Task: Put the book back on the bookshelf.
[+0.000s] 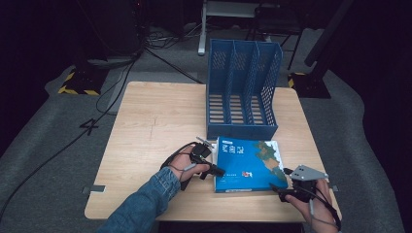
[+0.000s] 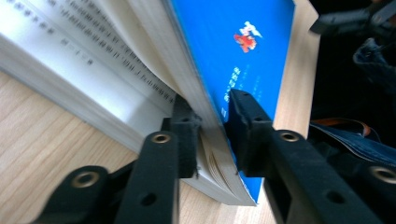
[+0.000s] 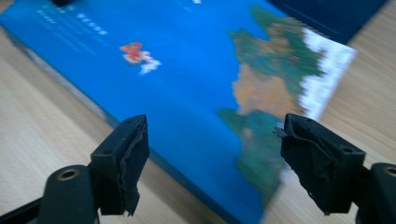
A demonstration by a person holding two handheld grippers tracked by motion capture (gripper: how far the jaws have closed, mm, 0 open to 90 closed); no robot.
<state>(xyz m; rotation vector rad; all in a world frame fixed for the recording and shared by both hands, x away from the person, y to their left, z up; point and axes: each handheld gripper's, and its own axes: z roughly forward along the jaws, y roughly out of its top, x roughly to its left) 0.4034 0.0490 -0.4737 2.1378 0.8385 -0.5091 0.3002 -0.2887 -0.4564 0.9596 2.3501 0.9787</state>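
High view: an empty blue rack point(image 1: 243, 87) stands on a table point(image 1: 145, 131). Just in front of the rack lies a blue book point(image 1: 248, 165). The left gripper point(image 2: 212, 126) pinches its cover and pages; the right gripper point(image 3: 212, 158) gapes wide beside its corner.

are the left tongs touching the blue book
Touching: in the left gripper view the left tongs close on the blue book's cover and top pages, both jaws pressed against them.
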